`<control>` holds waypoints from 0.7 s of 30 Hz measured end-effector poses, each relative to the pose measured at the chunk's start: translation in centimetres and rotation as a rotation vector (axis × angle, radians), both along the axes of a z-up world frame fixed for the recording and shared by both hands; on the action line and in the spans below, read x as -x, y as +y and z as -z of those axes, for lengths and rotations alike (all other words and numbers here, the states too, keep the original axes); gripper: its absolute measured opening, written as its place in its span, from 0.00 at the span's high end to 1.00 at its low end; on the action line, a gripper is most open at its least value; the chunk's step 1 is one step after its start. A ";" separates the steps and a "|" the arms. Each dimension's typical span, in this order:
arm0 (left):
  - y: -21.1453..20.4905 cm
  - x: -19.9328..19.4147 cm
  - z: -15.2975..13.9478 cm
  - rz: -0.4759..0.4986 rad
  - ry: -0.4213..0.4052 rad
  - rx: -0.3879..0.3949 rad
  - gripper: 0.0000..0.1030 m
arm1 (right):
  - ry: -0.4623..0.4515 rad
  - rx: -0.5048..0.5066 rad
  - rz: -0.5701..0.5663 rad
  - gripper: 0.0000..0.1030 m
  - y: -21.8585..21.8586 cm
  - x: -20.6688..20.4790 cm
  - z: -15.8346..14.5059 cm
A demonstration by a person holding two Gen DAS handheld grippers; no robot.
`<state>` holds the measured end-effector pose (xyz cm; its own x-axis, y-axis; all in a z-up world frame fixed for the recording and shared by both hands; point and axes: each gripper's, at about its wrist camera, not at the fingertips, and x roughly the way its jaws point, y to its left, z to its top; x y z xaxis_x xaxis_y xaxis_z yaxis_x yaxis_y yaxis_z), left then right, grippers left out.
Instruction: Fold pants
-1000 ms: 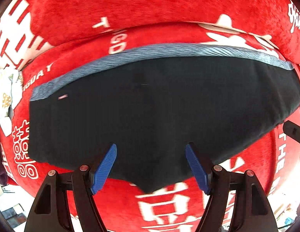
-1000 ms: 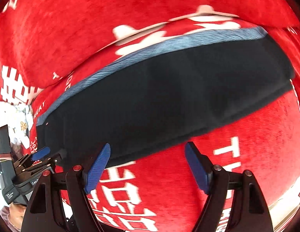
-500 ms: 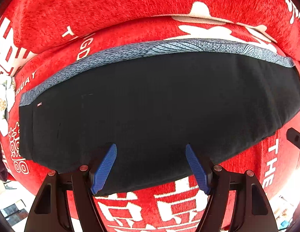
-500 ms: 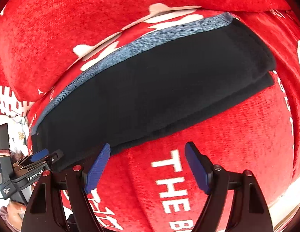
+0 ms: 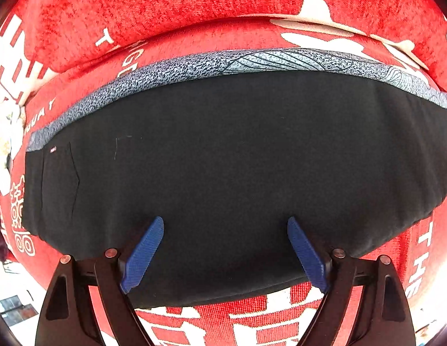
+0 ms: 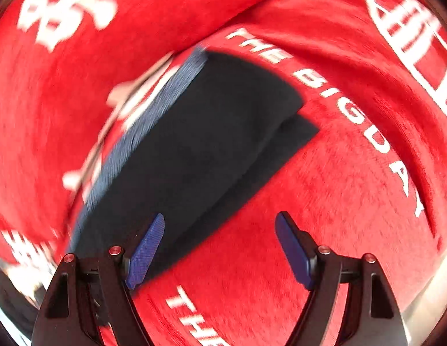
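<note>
Black pants (image 5: 223, 158) lie folded lengthwise on a red cover, with a grey patterned band (image 5: 194, 69) along their far edge. My left gripper (image 5: 225, 225) hangs straight down over the pants' near edge. Its jaws are opening, and the blue pads (image 5: 145, 253) stand apart on either side of flat cloth without pinching it. In the blurred right wrist view the pants (image 6: 209, 132) run diagonally, ending in two offset layers at the upper right. My right gripper (image 6: 220, 222) is open above the red cover, its left pad (image 6: 147, 253) over the pants' edge.
The red plush cover (image 5: 165, 8) with white lettering spans both views and rises into a cushion behind the pants. A white patterned cloth (image 5: 4, 144) shows at the far left. The cover's edge and pale floor (image 6: 431, 297) appear at the lower right.
The left gripper has come nearer over the pants and its pads stand wider. The right gripper has swung along the pants toward their end and rolled; the left gripper has left its view.
</note>
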<state>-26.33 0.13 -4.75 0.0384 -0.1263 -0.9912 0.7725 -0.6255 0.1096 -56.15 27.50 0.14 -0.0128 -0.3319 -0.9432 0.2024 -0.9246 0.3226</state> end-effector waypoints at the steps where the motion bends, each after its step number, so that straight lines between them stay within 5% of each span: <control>1: 0.1 0.1 0.0 0.002 -0.002 0.003 0.14 | -0.003 0.025 0.030 0.21 0.4 0.9 0.2; 6: 0.5 0.2 -0.2 0.006 -0.008 0.015 0.14 | -0.008 0.040 0.081 0.40 0.0 3.6 1.4; 8: 0.7 0.6 -0.2 0.012 -0.014 0.020 0.14 | -0.006 0.008 0.063 0.87 -0.2 4.1 1.3; 15: 0.0 0.9 0.3 0.014 -0.023 0.023 0.14 | 0.012 0.013 0.021 0.90 0.4 3.4 0.5; 21: 0.7 1.3 0.3 0.016 -0.023 0.038 0.14 | -0.035 0.057 0.091 0.81 1.4 4.9 1.7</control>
<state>-27.64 0.82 -5.08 0.0591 -0.1648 -0.9846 0.7596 -0.6325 0.1515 -61.00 28.94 -1.52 -0.0125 -0.3843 -0.9231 0.1062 -0.9185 0.3809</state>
